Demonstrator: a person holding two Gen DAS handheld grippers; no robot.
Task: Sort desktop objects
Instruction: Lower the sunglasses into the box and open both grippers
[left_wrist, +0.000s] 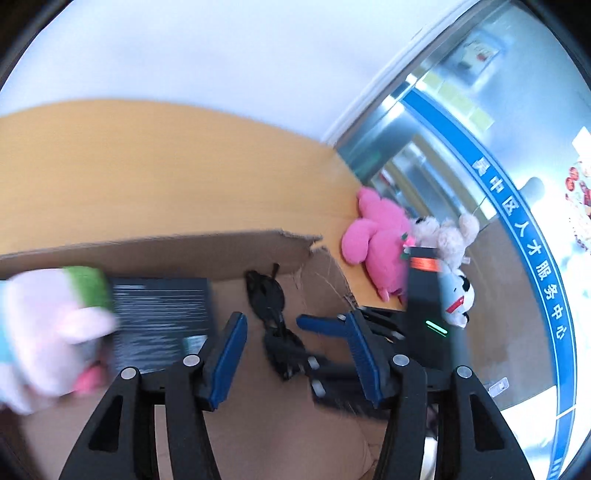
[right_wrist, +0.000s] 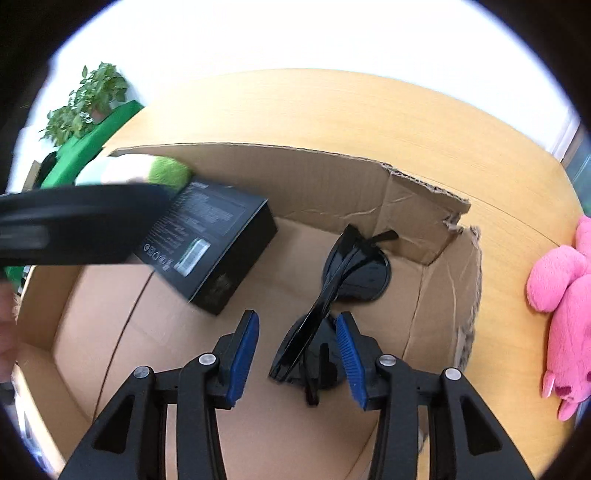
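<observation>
Sunglasses (right_wrist: 332, 295) lie in the box (right_wrist: 439, 266), between the right hand-held gripper's (right_wrist: 295, 350) parted, released pads, long axis running away from it. The left hand-held gripper (left_wrist: 295, 354), also released, hangs empty nearby.

Wooden table (right_wrist: 332, 107) bearing cardboard box (right_wrist: 295, 177), plush toys (left_wrist: 376, 240)

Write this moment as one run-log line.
right gripper: open, sunglasses between pads | left gripper: open | cardboard box: black box, sunglasses

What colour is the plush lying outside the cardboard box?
Pink plush; clearest in the right wrist view.
</observation>
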